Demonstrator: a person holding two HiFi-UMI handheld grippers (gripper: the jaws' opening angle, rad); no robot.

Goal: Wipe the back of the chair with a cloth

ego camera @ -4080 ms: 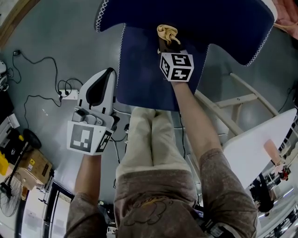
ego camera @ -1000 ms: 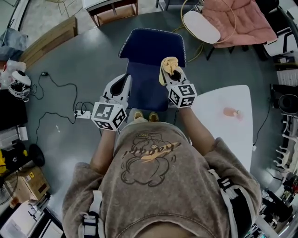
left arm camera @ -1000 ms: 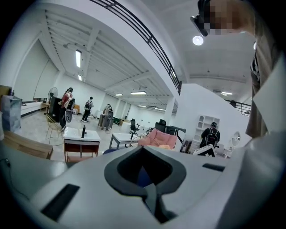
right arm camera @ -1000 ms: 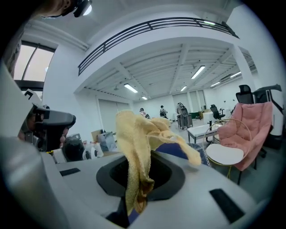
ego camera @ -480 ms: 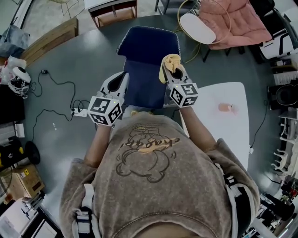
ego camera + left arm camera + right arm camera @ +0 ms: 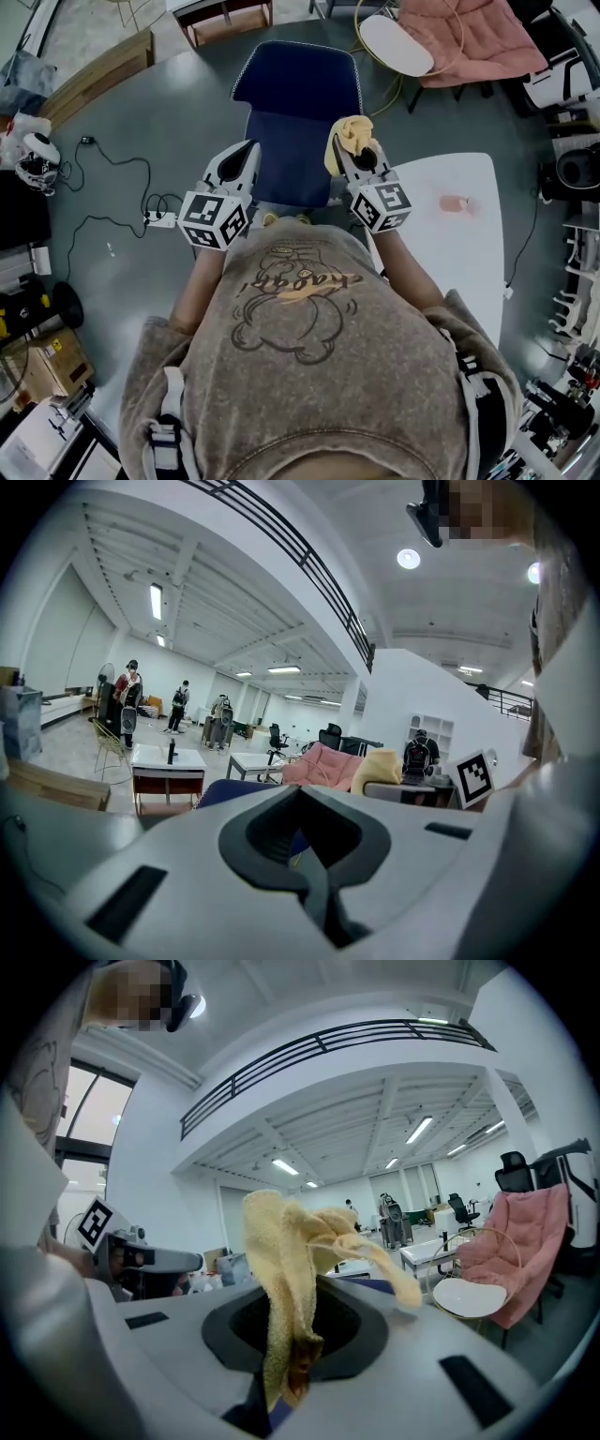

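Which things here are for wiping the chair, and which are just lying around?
For the job:
yellow cloth
right gripper, clamped on the cloth
blue chair

Just lying about:
white table
pink chair
power strip with its cables
cardboard box

The grey floor (image 6: 141, 103) carries the blue chair (image 6: 298, 89), a white table (image 6: 450, 253) with a small pink thing (image 6: 455, 202) on it, a black cable (image 6: 120, 161) by a power strip (image 6: 160, 220), and a box (image 6: 47, 366).
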